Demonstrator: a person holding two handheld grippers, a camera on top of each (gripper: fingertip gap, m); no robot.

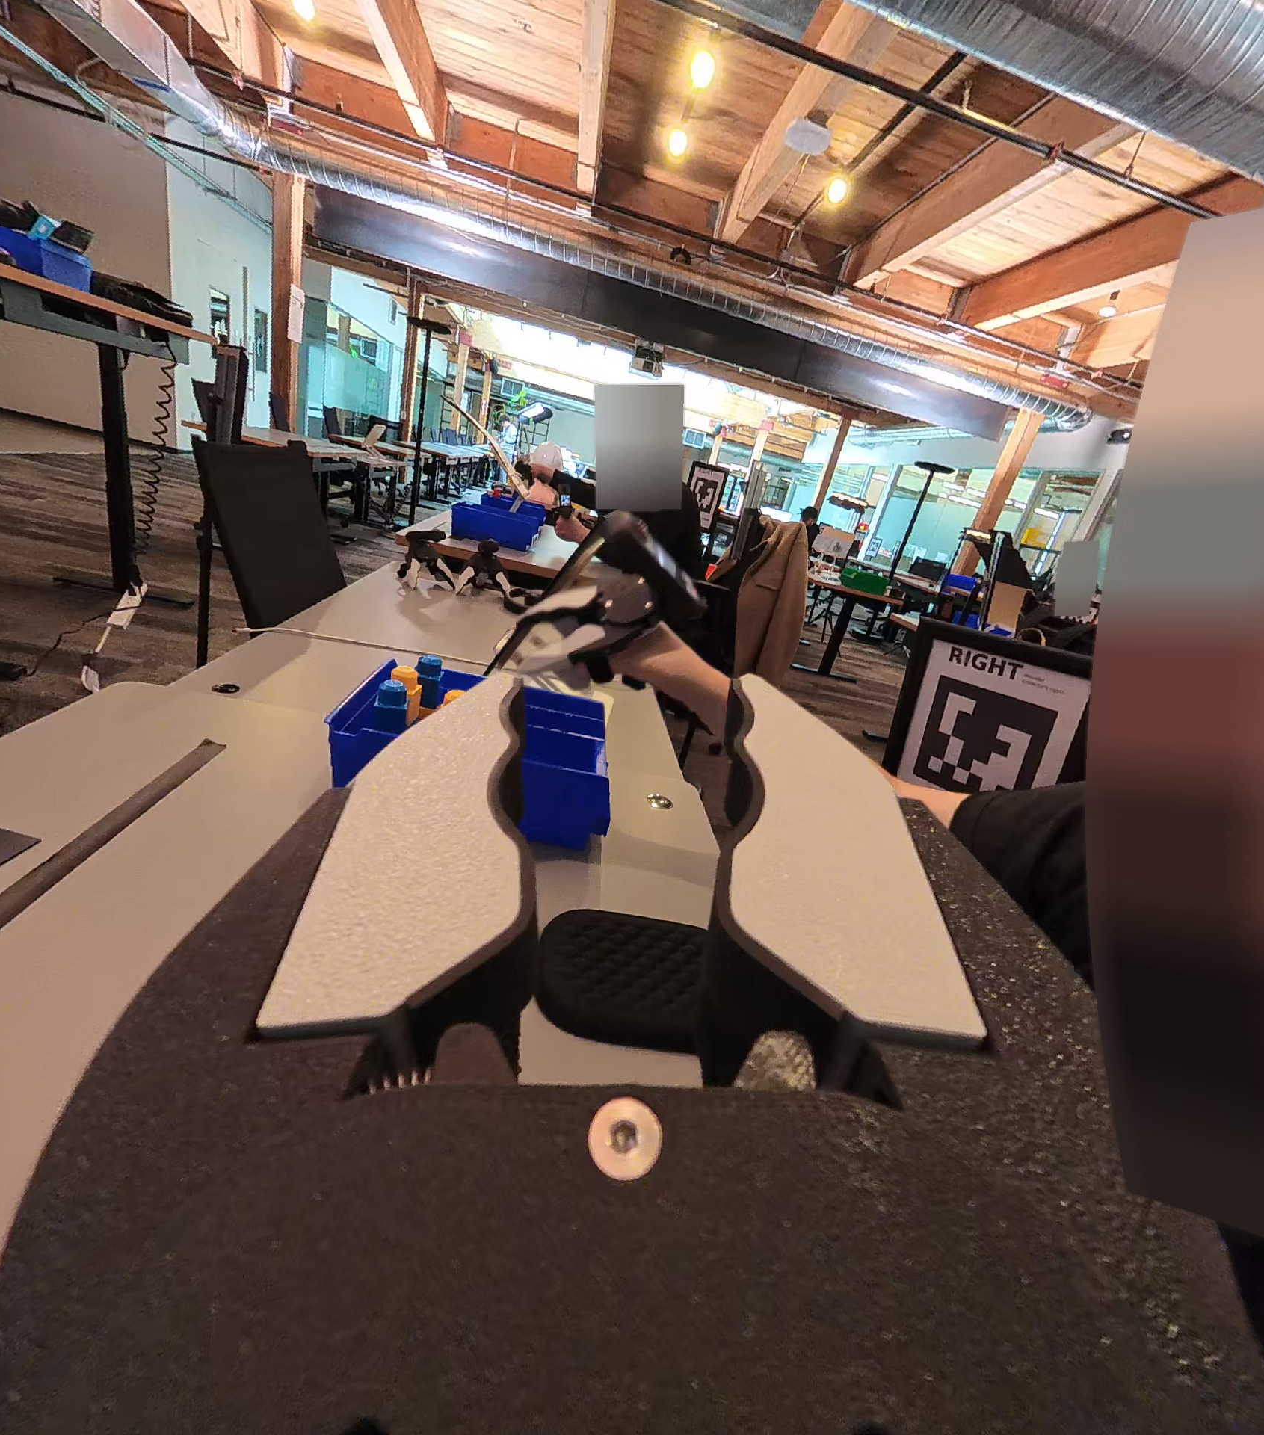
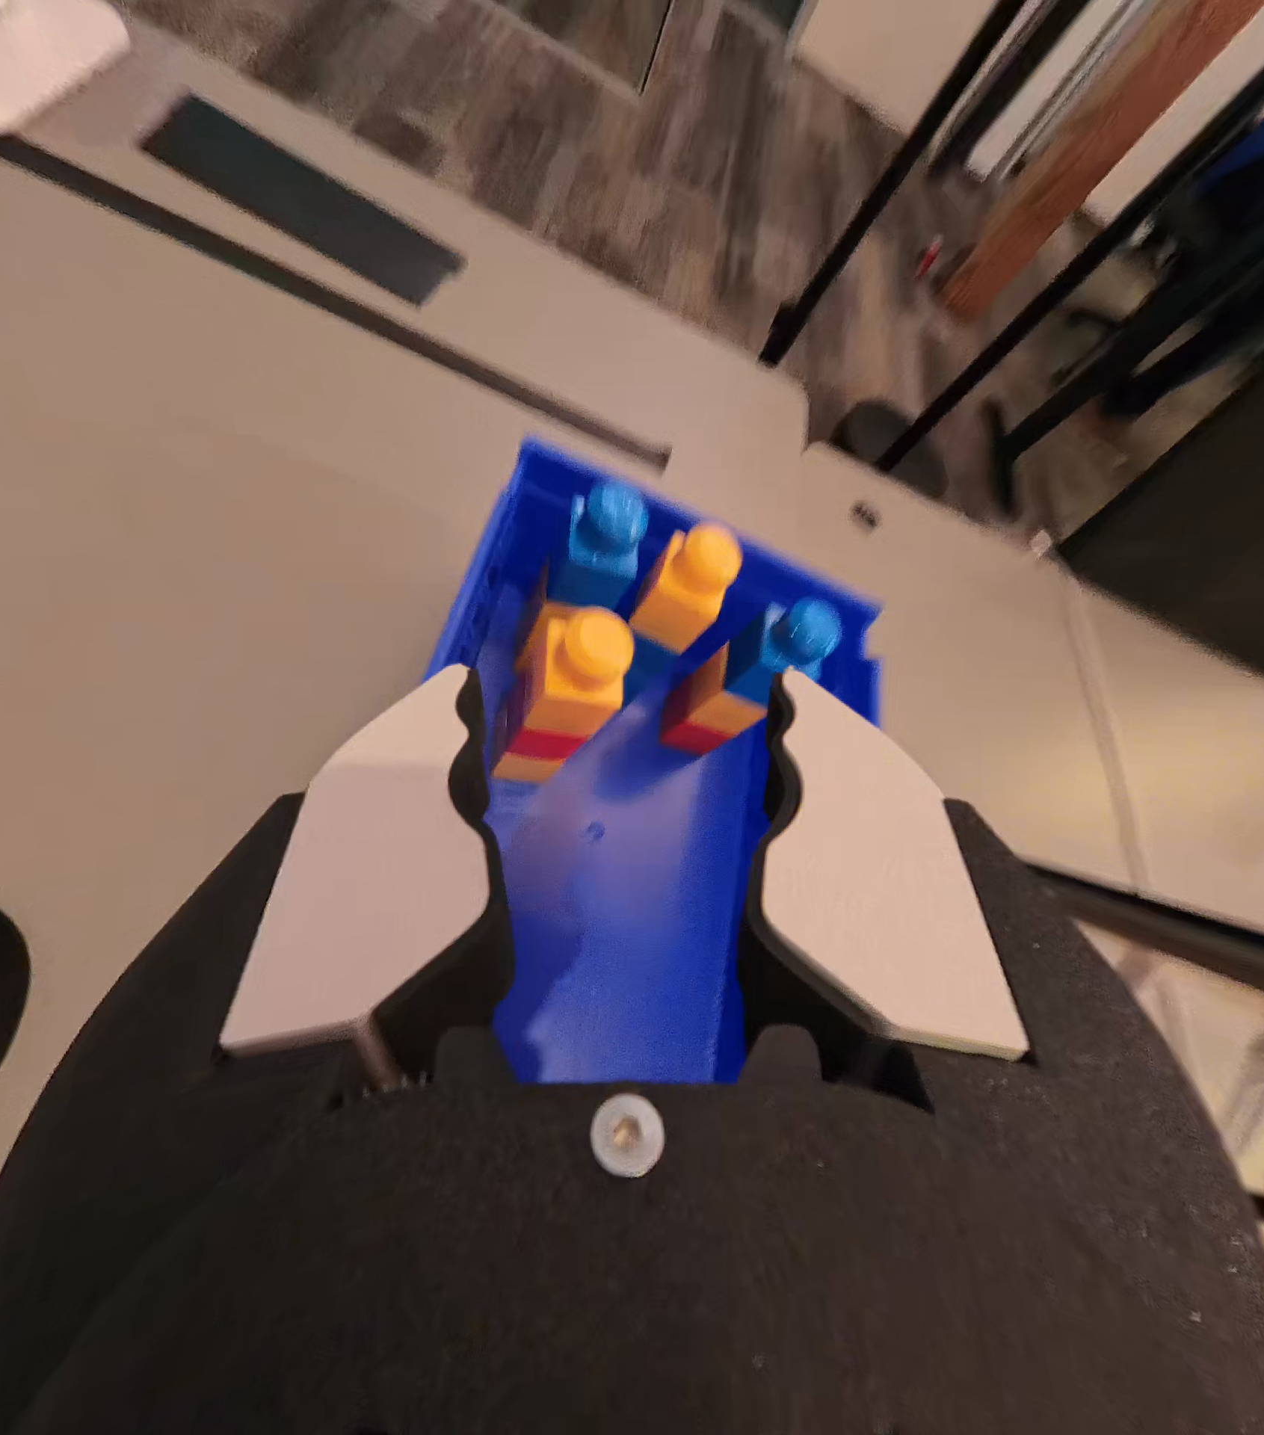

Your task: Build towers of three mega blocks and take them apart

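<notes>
Timber-beamed ceiling (image 1: 597, 93), grey desks (image 1: 69, 776)

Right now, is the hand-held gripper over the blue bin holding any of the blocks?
No. The right hand-held gripper is open above the blue bin, and the stacked blocks stand untouched between and beyond its fingers.

Right gripper (image 2: 625, 683) hangs spread over the blue bin (image 2: 636, 932), whose near floor is bare. Four block towers (image 2: 586, 683) crowd its far end from 11 to 1 o'clock, seemingly with narrow gaps between them. The table (image 2: 186, 559) at 9 o'clock lies open.
</notes>
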